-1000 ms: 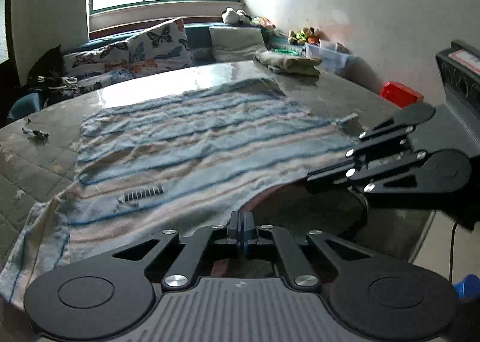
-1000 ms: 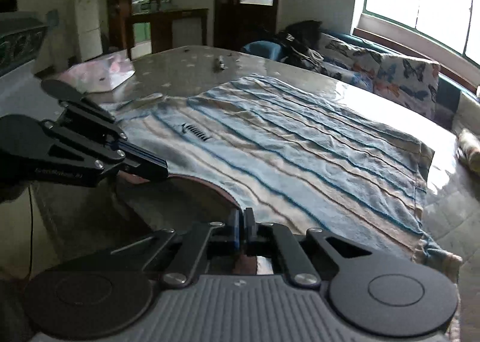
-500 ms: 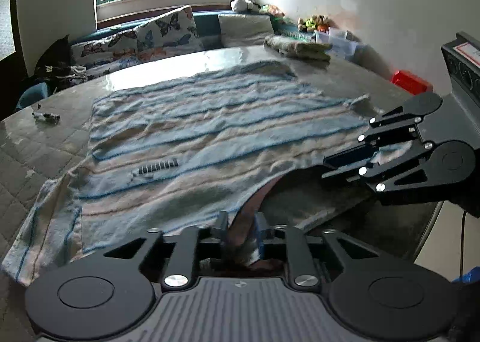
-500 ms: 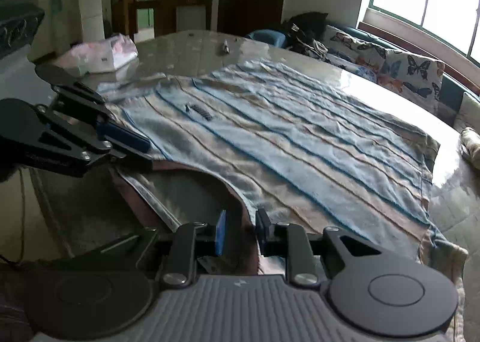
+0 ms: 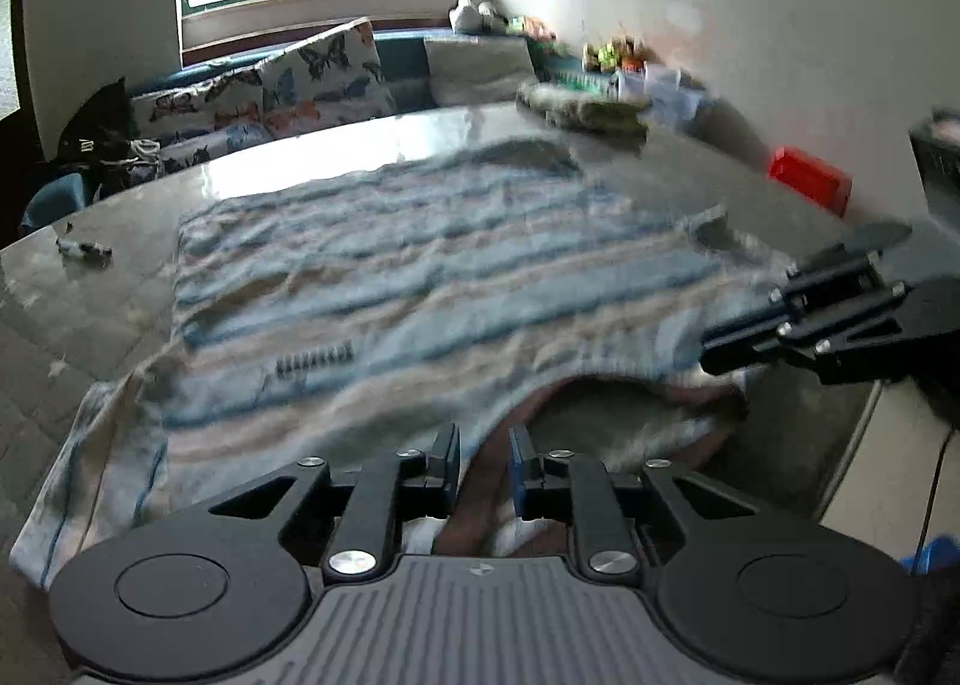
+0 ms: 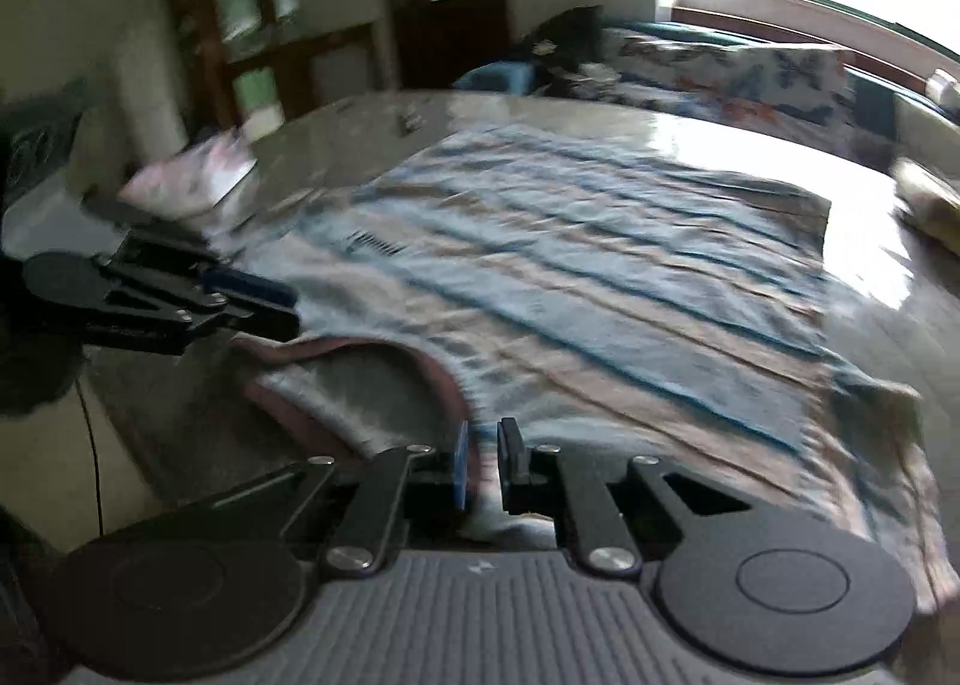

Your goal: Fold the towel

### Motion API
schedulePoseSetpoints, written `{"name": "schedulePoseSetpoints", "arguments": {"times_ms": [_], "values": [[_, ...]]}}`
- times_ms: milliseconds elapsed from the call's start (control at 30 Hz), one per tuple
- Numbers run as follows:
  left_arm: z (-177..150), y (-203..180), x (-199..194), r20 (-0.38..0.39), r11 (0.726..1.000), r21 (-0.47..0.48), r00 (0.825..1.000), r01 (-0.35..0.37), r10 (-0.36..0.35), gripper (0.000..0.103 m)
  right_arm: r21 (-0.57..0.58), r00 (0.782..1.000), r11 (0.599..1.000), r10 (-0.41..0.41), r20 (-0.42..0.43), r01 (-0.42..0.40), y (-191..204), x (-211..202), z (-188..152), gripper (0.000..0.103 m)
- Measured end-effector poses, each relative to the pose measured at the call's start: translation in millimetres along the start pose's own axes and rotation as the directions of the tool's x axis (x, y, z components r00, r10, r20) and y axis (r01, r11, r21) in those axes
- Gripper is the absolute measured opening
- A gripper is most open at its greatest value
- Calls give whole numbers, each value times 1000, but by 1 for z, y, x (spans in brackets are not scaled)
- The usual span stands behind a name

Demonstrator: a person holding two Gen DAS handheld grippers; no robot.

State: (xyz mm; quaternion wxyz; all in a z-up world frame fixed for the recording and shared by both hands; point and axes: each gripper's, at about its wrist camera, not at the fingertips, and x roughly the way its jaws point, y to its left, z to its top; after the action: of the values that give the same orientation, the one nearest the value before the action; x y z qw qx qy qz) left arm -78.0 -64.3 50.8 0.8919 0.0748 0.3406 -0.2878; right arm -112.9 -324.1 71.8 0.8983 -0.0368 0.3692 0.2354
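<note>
A blue and beige striped towel [image 5: 420,277] [image 6: 600,265] lies spread flat over the round table [image 5: 120,295] [image 6: 888,289]. Its brownish near hem curves up between the two grippers. My left gripper [image 5: 483,457] sits at that hem near the left end, and its jaws are closing with the hem bunched between the pads. It shows again as the left gripper [image 6: 288,307] from the other side. My right gripper [image 6: 482,457] is at the hem further right, its jaws closing on pinkish cloth. The right gripper [image 5: 708,355] appears at the towel's right corner.
A folded cloth [image 5: 582,108] lies at the table's far side, a red box [image 5: 810,181] beyond its right edge. A small dark object [image 5: 84,250] rests left of the towel. A pink bag [image 6: 192,175] sits near the left gripper. Butterfly cushions [image 5: 300,84] line the window bench.
Both pairs of jaws were fully shut a second ago, then parted, and now have the towel's near hem between them. The right gripper has shifted sideways and rolled a little.
</note>
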Motion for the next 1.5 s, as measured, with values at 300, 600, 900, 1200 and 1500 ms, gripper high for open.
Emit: {"name": "schedulePoseSetpoints", "arguments": {"times_ms": [300,600,900,1200,1500], "values": [[25,-12,58,-4,998,-39,999,42,-42,19,52,990,990,-129,-60,132,-33,5,-16,11],[22,-21,76,-37,993,1,992,121,-121,20,54,989,988,-142,-38,144,-59,2,19,13],[15,-28,69,-66,983,11,981,184,-183,20,183,982,965,-187,-12,186,-133,47,83,25],[22,-13,76,-89,972,-38,968,231,-234,22,338,970,910,-241,-38,240,-218,124,140,51],[23,-9,77,-92,965,-72,962,252,-258,22,421,996,906,-78,42,53,-244,153,153,56]]}}
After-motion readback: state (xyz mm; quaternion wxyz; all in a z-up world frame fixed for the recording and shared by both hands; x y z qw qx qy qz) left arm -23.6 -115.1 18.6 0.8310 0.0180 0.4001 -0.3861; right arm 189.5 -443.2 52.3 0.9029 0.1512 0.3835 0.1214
